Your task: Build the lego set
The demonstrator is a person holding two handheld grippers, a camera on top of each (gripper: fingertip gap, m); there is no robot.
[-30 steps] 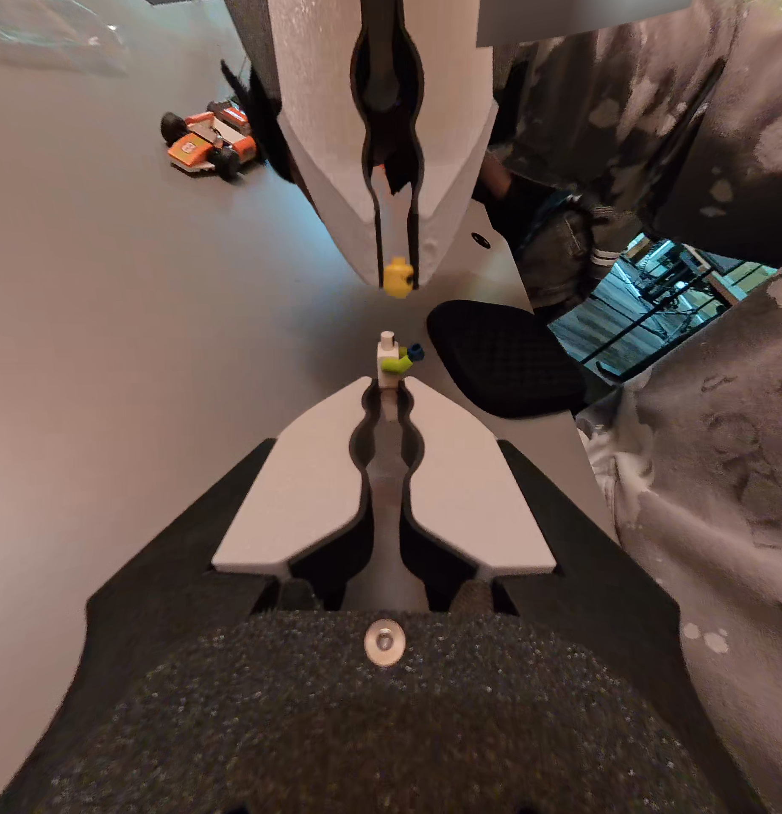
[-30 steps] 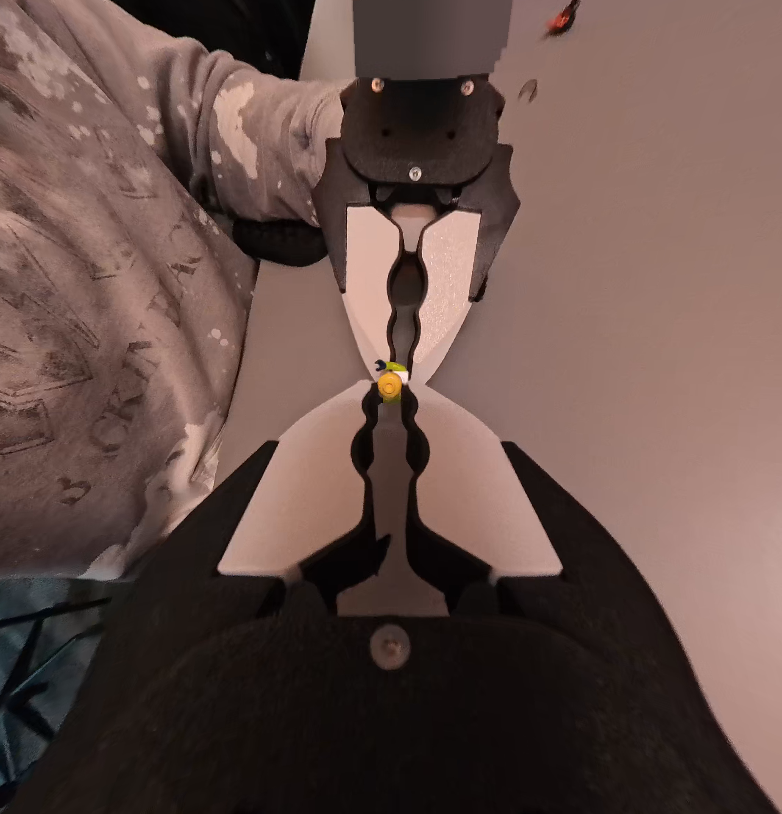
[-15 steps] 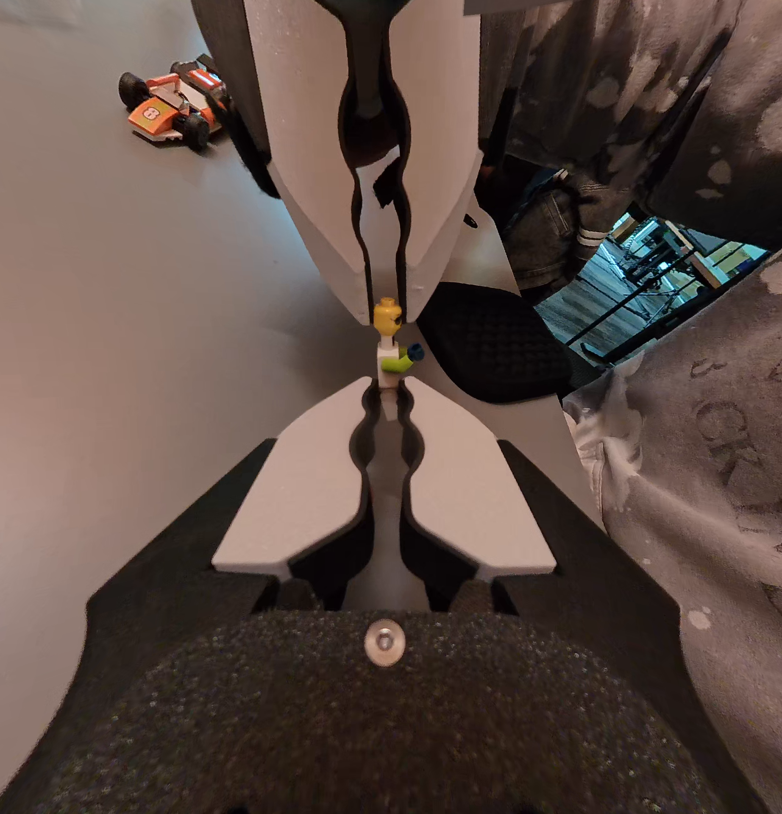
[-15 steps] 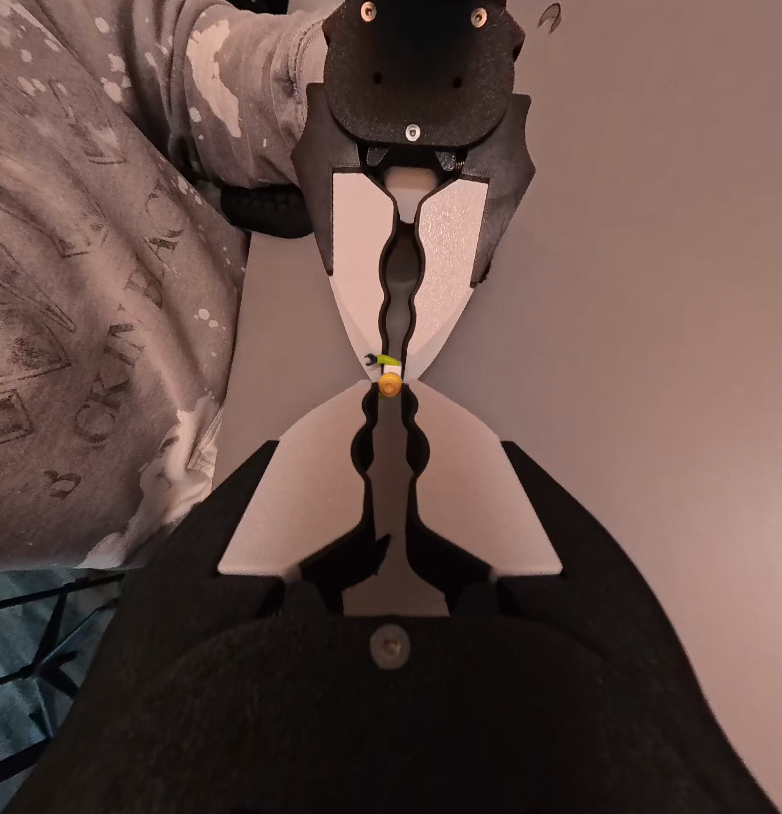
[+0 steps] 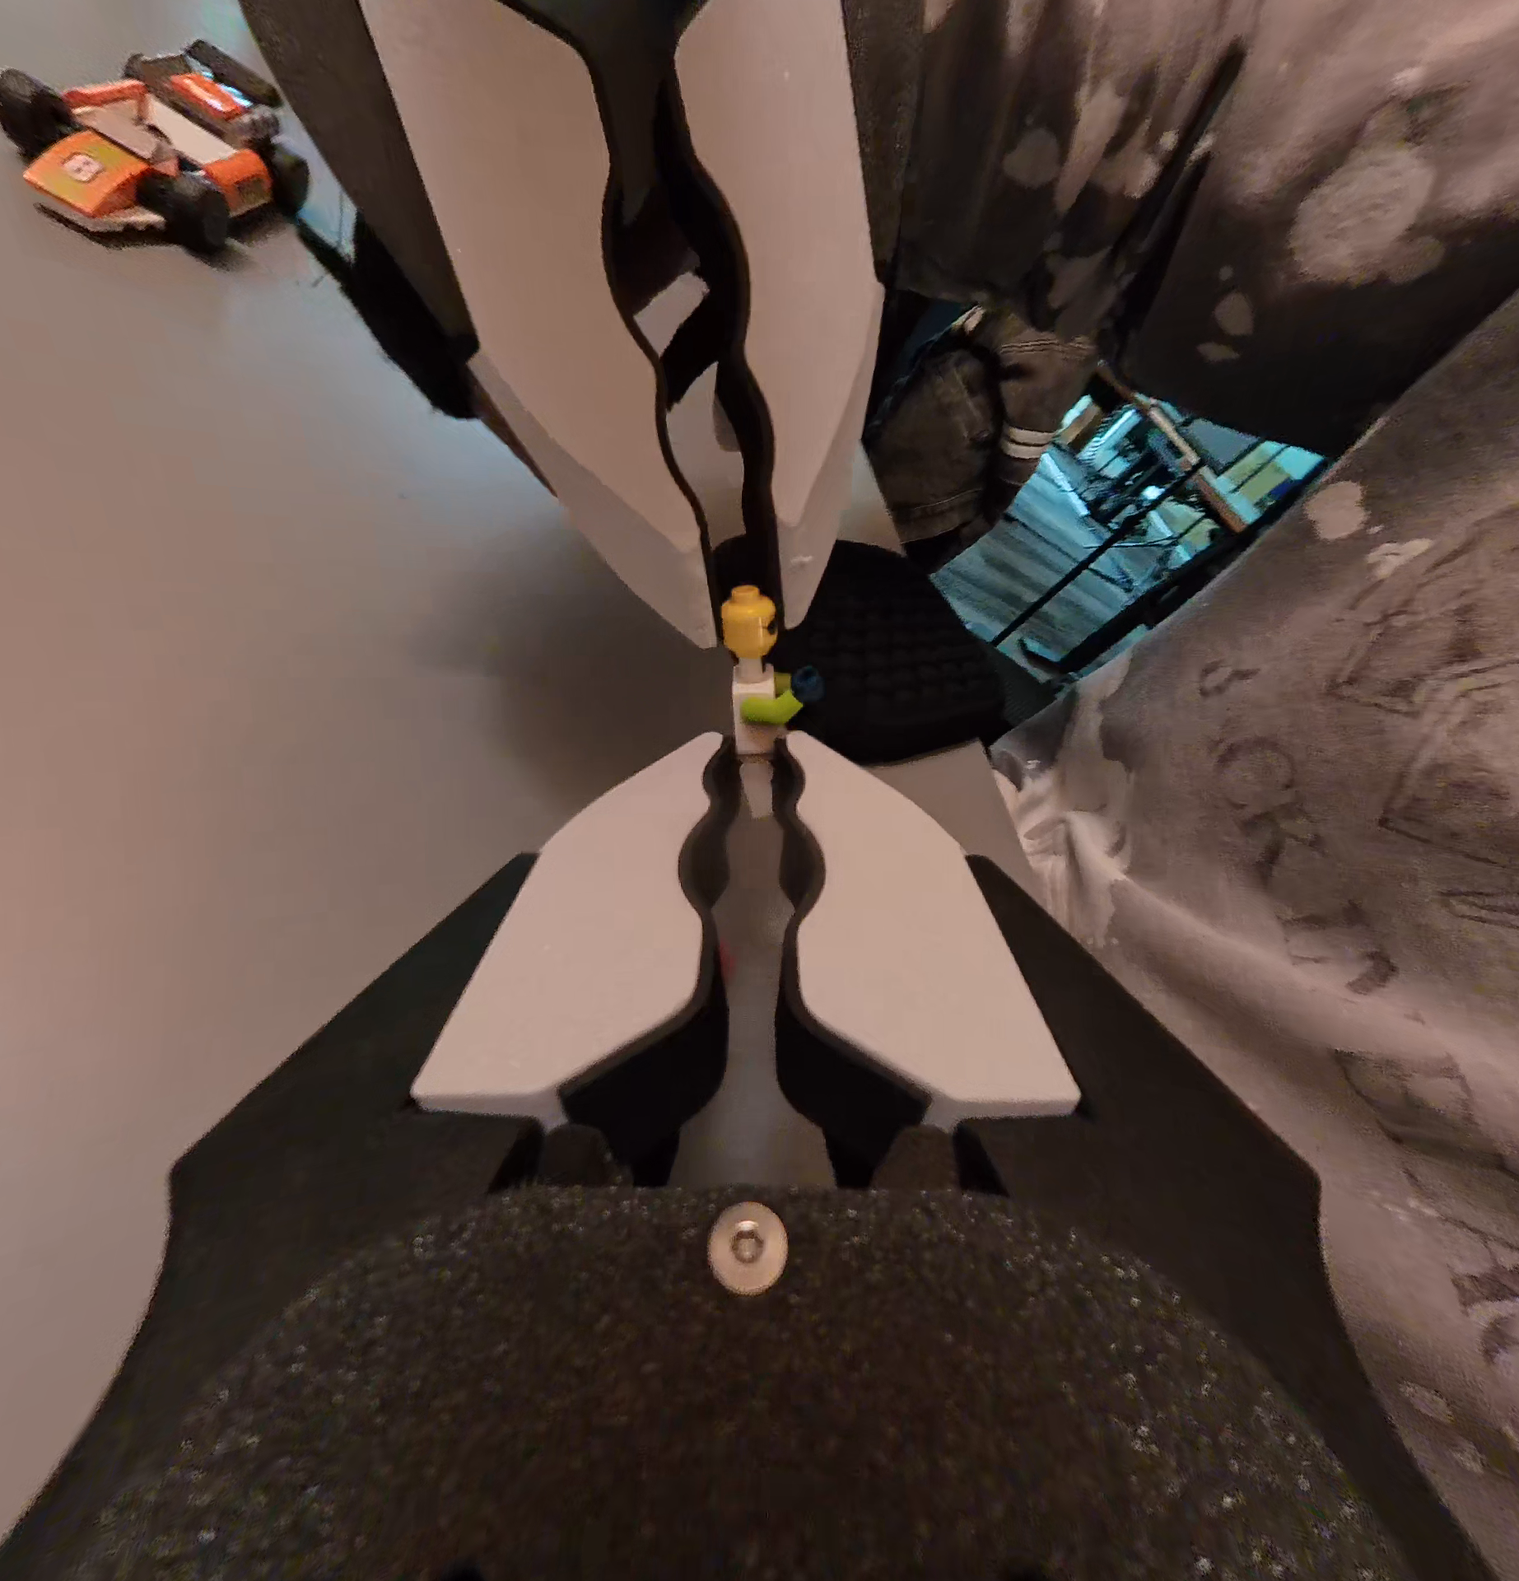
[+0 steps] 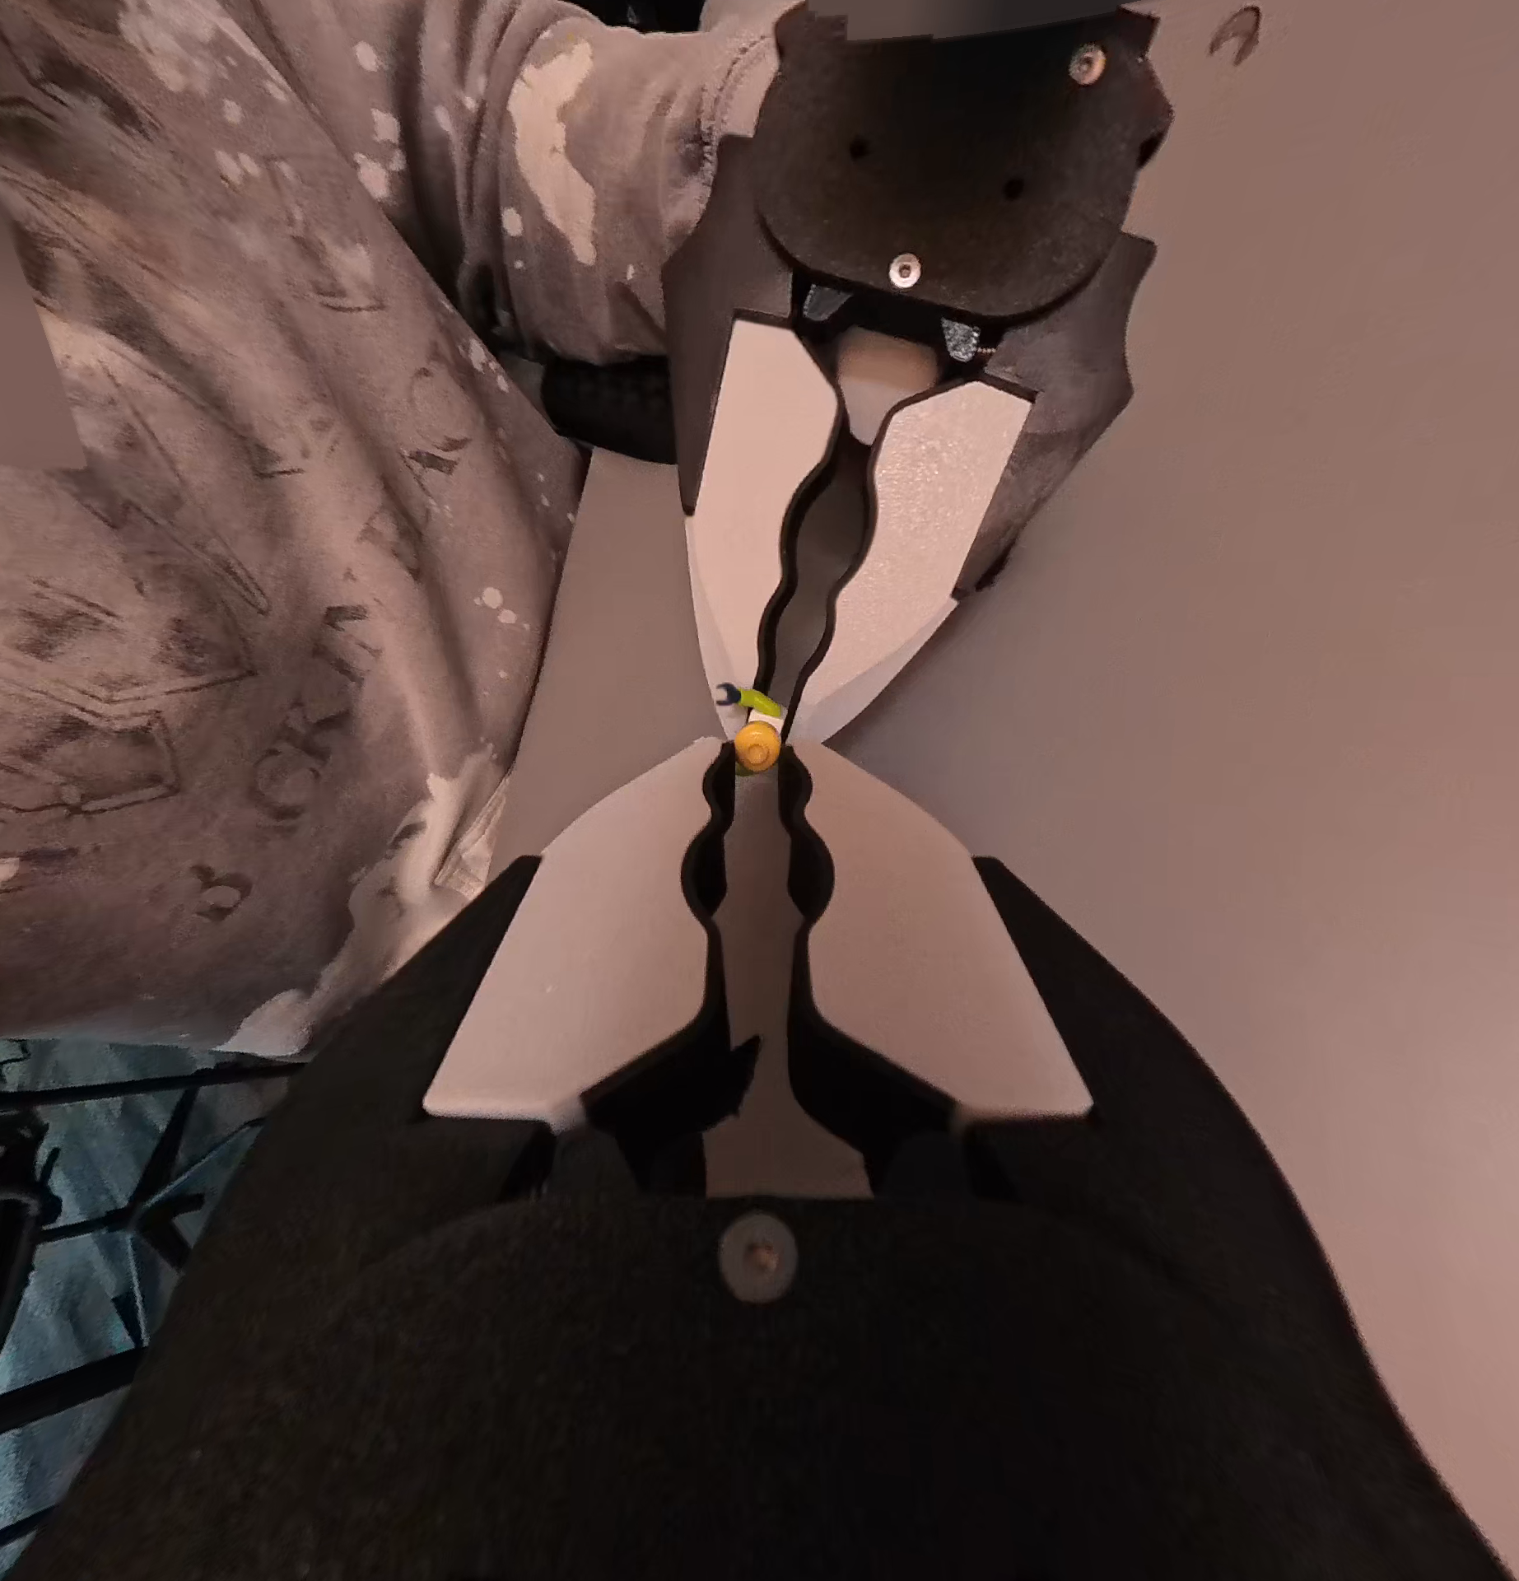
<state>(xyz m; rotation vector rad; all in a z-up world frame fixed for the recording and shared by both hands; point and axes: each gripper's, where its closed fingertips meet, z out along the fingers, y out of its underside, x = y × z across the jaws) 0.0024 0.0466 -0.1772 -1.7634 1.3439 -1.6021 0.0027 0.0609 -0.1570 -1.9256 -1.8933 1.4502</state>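
Note:
My left gripper is shut on a white minifigure torso with a lime arm and a blue hand, held upright above the grey table. My right gripper comes from the opposite side and is shut on a yellow minifigure head, which sits on the torso's neck peg. In the right wrist view the head shows end-on between my right gripper's tips. The lime arm sticks out just behind it, in the left gripper.
A built orange and black race car stands on the table at the far left. A person's patterned grey sleeve and a black chair seat lie beyond the table edge on the right. A small dark piece lies far off.
The right gripper has brought the yellow head down across the gap onto the torso's neck. Both grippers have closed in on each other, and the left still holds the torso.

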